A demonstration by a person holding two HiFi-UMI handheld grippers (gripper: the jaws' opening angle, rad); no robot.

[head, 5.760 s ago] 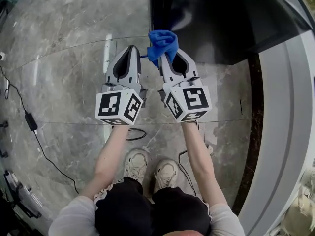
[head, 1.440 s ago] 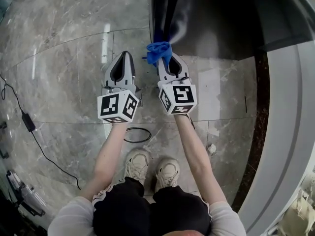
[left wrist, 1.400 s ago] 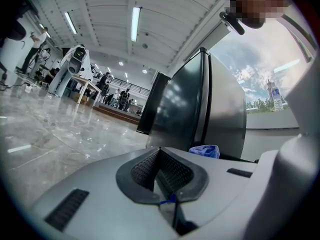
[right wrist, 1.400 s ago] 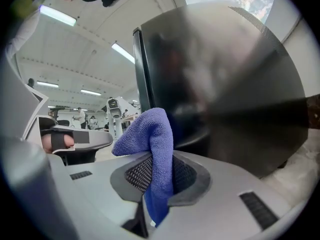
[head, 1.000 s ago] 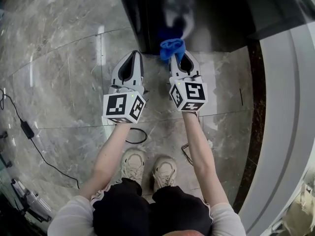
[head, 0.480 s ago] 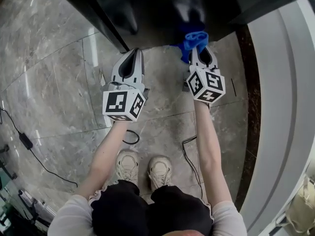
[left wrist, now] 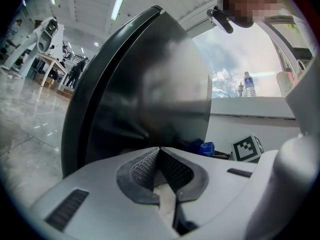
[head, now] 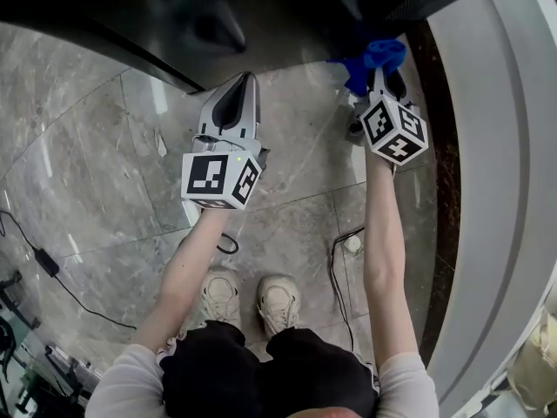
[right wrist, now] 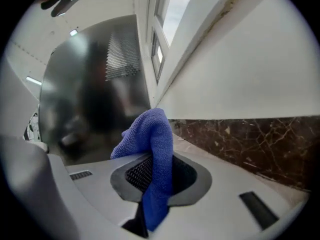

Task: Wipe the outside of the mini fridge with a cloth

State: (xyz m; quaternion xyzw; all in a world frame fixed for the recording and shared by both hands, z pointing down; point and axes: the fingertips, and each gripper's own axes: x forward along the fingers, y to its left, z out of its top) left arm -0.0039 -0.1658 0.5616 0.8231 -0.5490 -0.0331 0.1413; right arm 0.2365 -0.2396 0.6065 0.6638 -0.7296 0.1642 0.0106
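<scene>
The right gripper has its jaws clamped on a blue microfibre cloth at the right front corner of the glossy black mini fridge, while the left gripper, jaws together and empty, hovers over the grey marble floor.

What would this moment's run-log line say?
right gripper: shut on blue cloth, near mini fridge | left gripper: shut, empty, facing fridge

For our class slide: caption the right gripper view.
The right gripper, shut on a blue cloth, faces the mini fridge.
</scene>
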